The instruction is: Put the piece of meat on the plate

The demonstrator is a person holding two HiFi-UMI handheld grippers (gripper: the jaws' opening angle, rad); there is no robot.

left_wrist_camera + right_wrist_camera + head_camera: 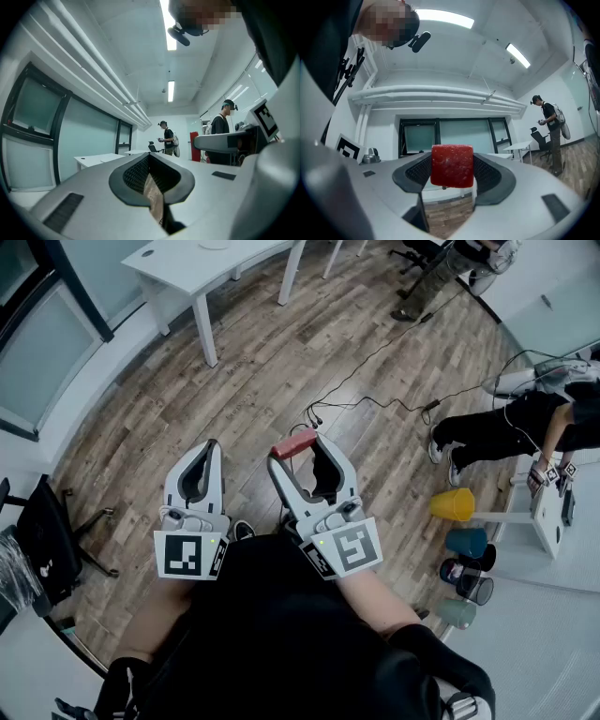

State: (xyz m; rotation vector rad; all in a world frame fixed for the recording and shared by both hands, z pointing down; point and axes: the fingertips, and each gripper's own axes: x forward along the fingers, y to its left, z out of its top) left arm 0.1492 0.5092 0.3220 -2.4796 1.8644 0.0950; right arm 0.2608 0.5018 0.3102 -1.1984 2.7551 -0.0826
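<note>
Meat (293,443), a red block, sits pinched between the jaws of the right gripper (300,448), held out level in the air above the floor (281,352) and resting on no surface. In the right gripper view the meat (451,166) fills the gap between the dark ribbed pads, which press on both of its sides, so the right gripper (451,177) stands wide around it. The left gripper (212,448) hangs just beside it at the same height, with its jaws drawn together and nothing between them; in its own view the left gripper (152,180) shows only a thin sliver of floor between the pads.

The floor is brown wood planking, and a black cable (375,401) snakes across it. A white table (202,268) stands at the far side by the glass wall, and a black chair (47,531) is off to the left. To the right a yellow cup (453,504) and a blue cup (466,542) lie in a row with others, near a person in black (506,427). Dark-framed windows (450,133) run along one wall, and strip lights (171,23) line the white ceiling. Another person (553,126) stands well off beside a desk.
</note>
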